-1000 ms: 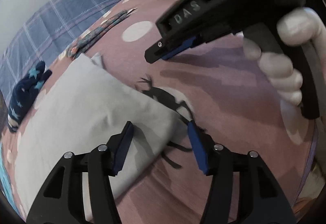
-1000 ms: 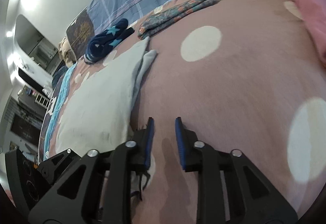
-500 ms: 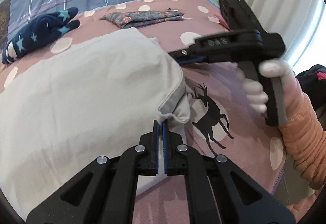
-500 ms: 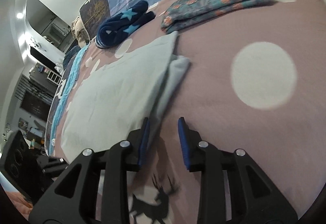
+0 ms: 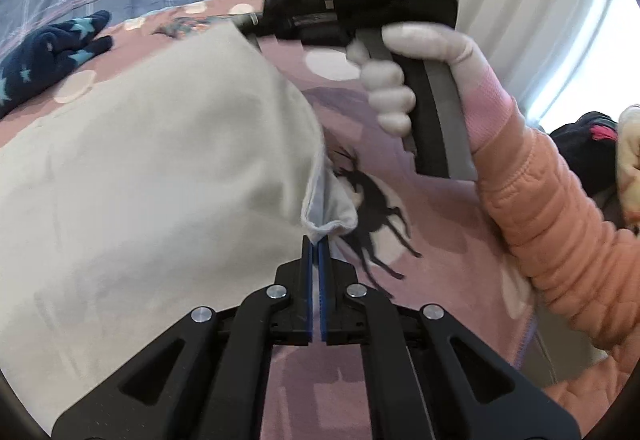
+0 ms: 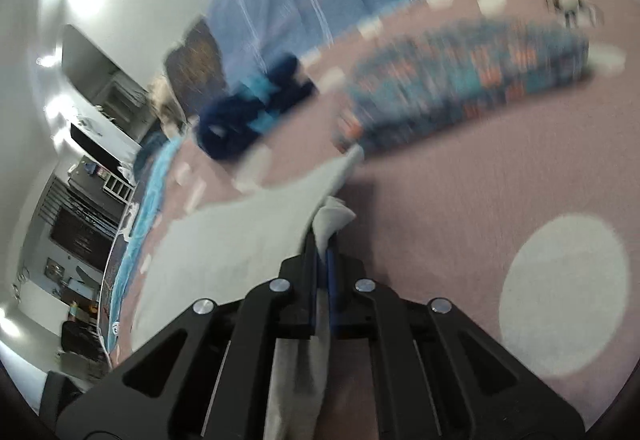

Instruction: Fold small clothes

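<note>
Both the left tool (image 5: 316, 240) and the right tool (image 6: 322, 240) are clamped on the grey garment's (image 5: 160, 168) edge. The cloth looks light and limp. It is best pinched at corners on the bed (image 5: 440, 208).

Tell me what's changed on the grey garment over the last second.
Both grippers have closed on the grey garment: the left gripper pinches its near corner, the right gripper the far corner, and that edge now lifts off the bedspread. The navy star garment and patterned garment lie as before.
</note>
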`<state>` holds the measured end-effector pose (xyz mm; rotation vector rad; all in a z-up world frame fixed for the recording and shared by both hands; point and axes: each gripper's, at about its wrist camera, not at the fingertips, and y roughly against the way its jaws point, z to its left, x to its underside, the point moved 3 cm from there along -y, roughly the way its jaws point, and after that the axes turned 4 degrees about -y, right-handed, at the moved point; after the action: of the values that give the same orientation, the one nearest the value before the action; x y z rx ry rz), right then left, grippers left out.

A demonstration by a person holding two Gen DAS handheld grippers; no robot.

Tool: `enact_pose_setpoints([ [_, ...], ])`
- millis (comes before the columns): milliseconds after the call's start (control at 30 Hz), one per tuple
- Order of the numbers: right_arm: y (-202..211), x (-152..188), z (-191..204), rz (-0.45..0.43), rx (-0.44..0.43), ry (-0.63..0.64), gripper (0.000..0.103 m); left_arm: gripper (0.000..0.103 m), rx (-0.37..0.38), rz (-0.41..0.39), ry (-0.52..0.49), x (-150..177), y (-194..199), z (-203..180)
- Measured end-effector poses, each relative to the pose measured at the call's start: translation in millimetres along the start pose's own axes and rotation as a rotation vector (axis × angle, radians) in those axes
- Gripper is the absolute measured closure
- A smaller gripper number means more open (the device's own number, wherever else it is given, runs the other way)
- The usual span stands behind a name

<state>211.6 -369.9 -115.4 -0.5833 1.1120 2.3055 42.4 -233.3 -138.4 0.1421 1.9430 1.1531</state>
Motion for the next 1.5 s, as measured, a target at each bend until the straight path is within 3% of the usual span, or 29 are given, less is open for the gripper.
enact_pose_setpoints([
  [67, -10.4, -2.1, 1.8, 0.012, 0.092, 0.061, 0.1, 0.102, 0.024, 0.005, -0.013, 0.6, -3.7, -4.6],
  [167, -49.7, 9.3, -18.0, 0.108, 0.213, 0.095, 0.099, 0.102, 0.036, 0.015, -0.04, -0.6, -13.2, -11.7],
  [267, -43.1, 11.7, -28.4, 0.083, 0.148, 0.035, 0.096, 0.102, 0.036, 0.027, -0.054, 1.6, -18.6, -15.9],
  [367, -6.7, 12.3, -29.5, 0.04, 0.194, 0.033, 0.082, 0.102, 0.047, 0.027, -0.048, 3.7, -17.6, -13.7],
  [467, 23.2, 29.2, -24.2, 0.069, 0.113, 0.04, 0.082, 0.102, 0.055, 0.026, -0.039, 4.8, -18.8, -11.5],
  [600, 43.6, 77.5, -15.7, 0.171, 0.039, 0.04, 0.082, 0.102, 0.057, 0.021, -0.034, 5.2, -19.4, -10.9],
  [733, 49.3, 122.0, -15.1, 0.263, -0.095, -0.093, 0.078, 0.102, 0.054, 0.015, -0.027, 5.3, -17.3, -9.2],
  [833, 43.1, 130.6, -15.3, 0.283, -0.114, -0.15, 0.07, 0.102, 0.052, 0.018, -0.036, 5.3, -19.0, -10.0],
  [900, 39.7, 129.2, -16.9, 0.278, -0.118, -0.193, 0.074, 0.102, 0.051, 0.021, -0.053, 5.7, -20.4, -15.8],
  [933, 42.3, 126.9, -15.9, 0.252, -0.075, -0.181, 0.096, 0.102, 0.055, 0.023, -0.057, 5.7, -20.7, -17.3],
  [967, 47.6, 126.2, -15.1, 0.229, -0.048, -0.162, 0.098, 0.103, 0.066, 0.027, -0.06, 4.5, -22.5, -17.6],
  [1067, 62.8, 133.1, -17.4, 0.173, 0.088, -0.099, 0.099, 0.103, 0.079, 0.042, -0.096, 6.8, -25.9, -26.5],
  [1233, 83.1, 143.3, -33.0, 0.159, 0.107, -0.161, 0.103, 0.103, 0.089, 0.045, -0.122, 9.6, -24.9, -34.7],
  [1300, 92.6, 138.5, -28.2, 0.11, 0.142, -0.132, 0.097, 0.102, 0.093, 0.035, -0.111, 10.7, -19.0, -33.7],
  [1433, 101.8, 127.4, -10.9, 0.061, 0.079, -0.099, 0.094, 0.1, 0.054, -0.008, -0.066, 14.2, 2.9, -18.8],
  [1500, 93.7, 125.5, 6.6, 0.063, -0.002, -0.051, 0.09, 0.093, 0.016, -0.035, -0.024, 17.1, 17.8, -3.7],
])
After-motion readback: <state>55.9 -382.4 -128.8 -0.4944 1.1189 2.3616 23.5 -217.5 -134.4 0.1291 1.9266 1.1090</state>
